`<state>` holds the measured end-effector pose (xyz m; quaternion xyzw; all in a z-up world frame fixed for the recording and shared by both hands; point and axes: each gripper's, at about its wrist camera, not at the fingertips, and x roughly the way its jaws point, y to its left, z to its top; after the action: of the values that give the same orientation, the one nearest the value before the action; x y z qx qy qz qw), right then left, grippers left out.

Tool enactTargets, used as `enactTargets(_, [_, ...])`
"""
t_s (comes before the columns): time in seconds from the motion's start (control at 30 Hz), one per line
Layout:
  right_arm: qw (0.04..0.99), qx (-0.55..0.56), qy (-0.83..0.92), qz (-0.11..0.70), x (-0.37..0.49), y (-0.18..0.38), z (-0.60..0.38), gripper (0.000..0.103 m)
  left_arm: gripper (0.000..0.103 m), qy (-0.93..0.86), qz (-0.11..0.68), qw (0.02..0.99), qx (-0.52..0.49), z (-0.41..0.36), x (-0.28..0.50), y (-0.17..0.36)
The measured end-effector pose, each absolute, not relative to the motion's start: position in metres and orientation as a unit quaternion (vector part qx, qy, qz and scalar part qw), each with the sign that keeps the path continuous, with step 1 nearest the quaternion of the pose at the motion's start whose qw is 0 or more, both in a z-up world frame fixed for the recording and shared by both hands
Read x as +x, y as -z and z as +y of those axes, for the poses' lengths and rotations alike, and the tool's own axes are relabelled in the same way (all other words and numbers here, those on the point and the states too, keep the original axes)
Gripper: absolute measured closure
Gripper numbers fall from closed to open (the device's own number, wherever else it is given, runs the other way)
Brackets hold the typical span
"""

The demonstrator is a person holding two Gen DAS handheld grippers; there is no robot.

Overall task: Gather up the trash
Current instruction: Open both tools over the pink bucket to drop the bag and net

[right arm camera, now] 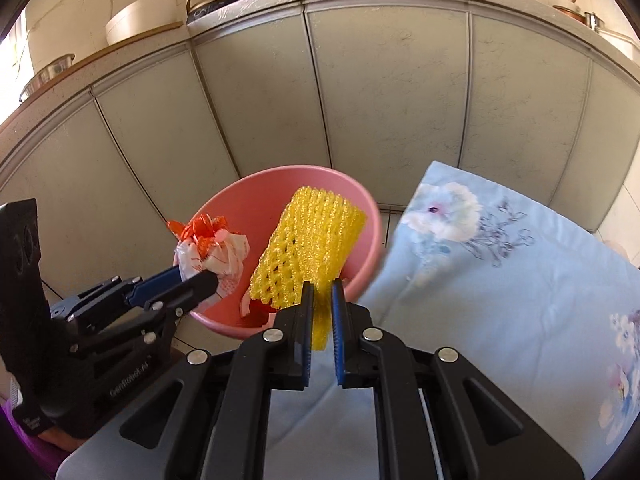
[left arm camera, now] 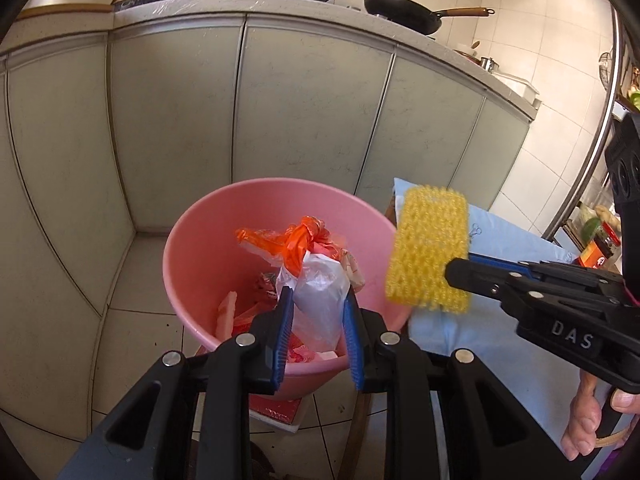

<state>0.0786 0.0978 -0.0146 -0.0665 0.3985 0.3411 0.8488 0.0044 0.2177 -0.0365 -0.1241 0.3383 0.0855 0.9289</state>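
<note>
Room: a kitchen with pale cabinet doors (left arm camera: 312, 112) under a stone counter (left arm camera: 280, 4) carrying two black pans (left arm camera: 404, 10); tiled floor (left arm camera: 132, 344) below.
Bin: a pink bucket (left arm camera: 192, 248) stands on the floor in front of the cabinets, already holding wrappers and scraps.
Beside the bin: a light blue flowered cloth (right arm camera: 500, 280) covers a surface just to its right.
Left claw (left arm camera: 318, 322): clamped on a knotted white and orange plastic bag (left arm camera: 316, 292), held above the bucket's mouth.
Right claw (right arm camera: 322, 320): nearly together, pinching the lower edge of a yellow foam net (right arm camera: 308, 244); a hand (left arm camera: 592, 424) shows at its grip.
Net position: in the left wrist view it hangs over the bucket's right rim and the edge of the cloth, not yet fully over the opening.
Step in hand: judged to be bringing both pieces over the bucket for dropping.
Doing it well: carry the net further toward the bucket's middle before letting go, since it is light and could catch the rim or land on the cloth.
Bag: already over the opening; a lower release would keep it from toppling out.
Risk: the two claws are near each other, so release one at a time.
</note>
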Motion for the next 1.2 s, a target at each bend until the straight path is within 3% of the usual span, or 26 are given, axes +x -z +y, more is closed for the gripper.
enactTargets(0.47, [0.841,-0.075,-0.331,0.423,0.094,0.031,0.120,0.093,0.075,-0.103,0.355,0.918,-0.145,0.237,0.007,0.051])
enactTargets(0.67, [0.842,-0.063,-0.331,0.421,0.096,0.031,0.115,0.073,0.071,-0.108,0.353,0.917,-0.148,0.236,0.004,0.050])
enactTargets(1.2, [0.851,-0.048,-0.337,0.400,0.075,0.018,0.087,0.072,0.063,-0.113,0.336,0.926,-0.131,0.218,-0.008,0.025])
